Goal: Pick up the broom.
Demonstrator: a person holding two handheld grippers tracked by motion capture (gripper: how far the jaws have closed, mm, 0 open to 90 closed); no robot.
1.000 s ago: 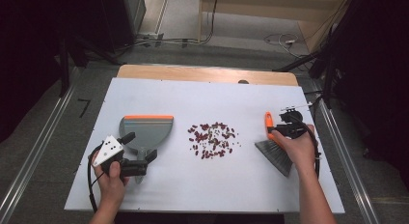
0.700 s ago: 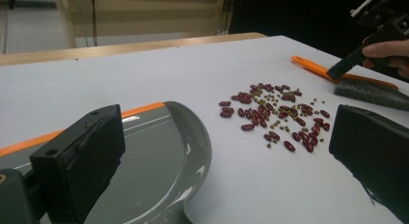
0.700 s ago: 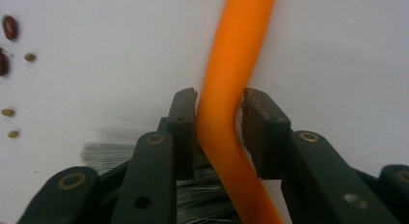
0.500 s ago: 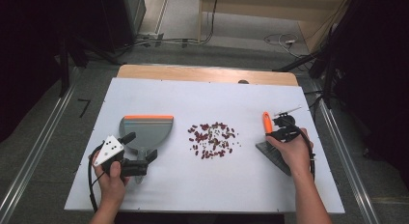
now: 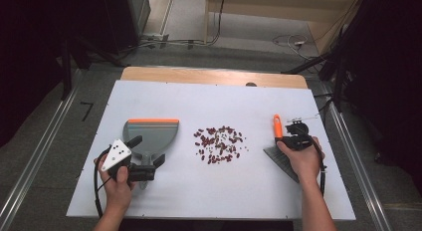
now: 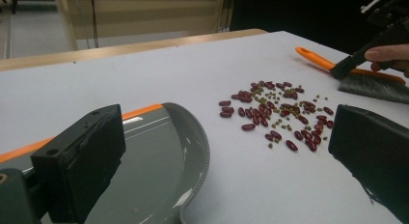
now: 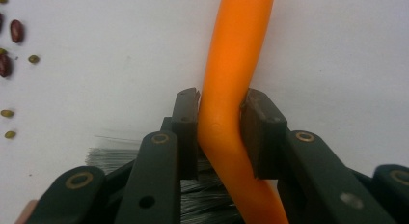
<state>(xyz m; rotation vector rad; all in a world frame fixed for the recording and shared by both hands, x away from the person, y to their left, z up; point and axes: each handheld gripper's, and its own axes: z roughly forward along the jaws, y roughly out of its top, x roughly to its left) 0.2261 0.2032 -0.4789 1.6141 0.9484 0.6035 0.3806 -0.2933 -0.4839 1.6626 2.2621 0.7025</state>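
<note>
A grey dustpan [image 5: 152, 134] [image 6: 144, 161] with an orange front lip lies left of centre on the white table [image 5: 224, 196]. My left gripper [image 5: 147, 152] [image 6: 222, 137] is open at the pan's rear, its jaws spread wide with nothing pinched between them. A scatter of red and small green beans [image 5: 219, 144] [image 6: 277, 113] lies mid-table. At the right lies a hand brush with an orange handle [image 5: 277, 125] [image 7: 231, 64] and grey bristles [image 5: 278, 156] [image 6: 374, 86]. My right gripper [image 5: 293, 136] [image 7: 219, 122] is shut on that handle just above the bristles.
A wooden strip [image 5: 214, 75] runs along the table's far edge. Metal rails [image 5: 45, 156] flank the table on the floor, and cables [image 5: 184, 42] lie beyond it. Bare white surface lies in front of the beans.
My right hand has shifted slightly left and nearer, settling the gripper on the brush handle. The left hand, the dustpan and the beans have stayed put.
</note>
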